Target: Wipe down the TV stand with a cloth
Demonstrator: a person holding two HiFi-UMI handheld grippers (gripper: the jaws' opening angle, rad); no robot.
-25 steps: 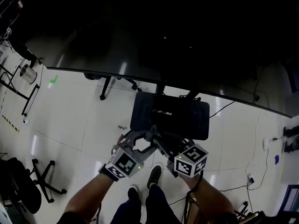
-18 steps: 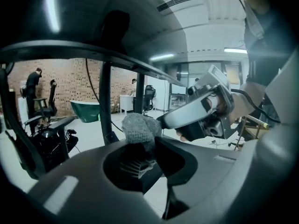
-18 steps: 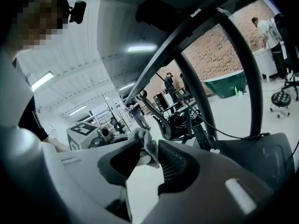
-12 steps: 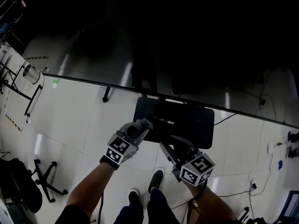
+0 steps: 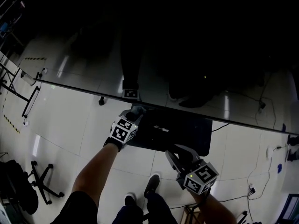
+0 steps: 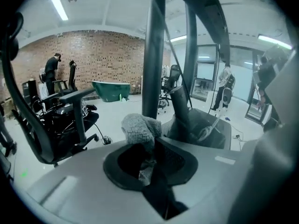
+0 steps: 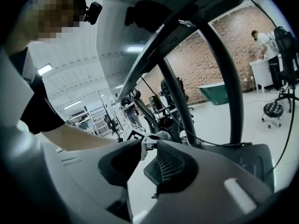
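Observation:
The TV stand's black base plate [image 5: 187, 129] lies on the white floor under the big dark TV screen [image 5: 154, 41]. My left gripper [image 5: 134, 113] is at the plate's far left corner, shut on a grey cloth [image 6: 140, 129] that bunches out above its jaws [image 6: 152, 160]. The stand's upright poles [image 6: 154, 50] rise just behind the cloth. My right gripper [image 5: 179, 154] hovers over the plate's near edge. Its jaws [image 7: 148, 164] have just been closing a little but stand open with nothing between them. Beyond them I see the left gripper's marker cube [image 7: 132, 135] and the cloth [image 7: 162, 135].
An office chair base [image 5: 44, 185] stands at the lower left, a metal rack [image 5: 23, 87] at the far left. Cables [image 5: 259, 171] trail over the floor at the right. The person's shoes [image 5: 152, 185] are just in front of the plate. Other chairs [image 6: 60, 115] stand behind.
The two grippers were together in front of the plate. The left one has gone up and away to the plate's far left corner; the right has drawn back towards the near edge.

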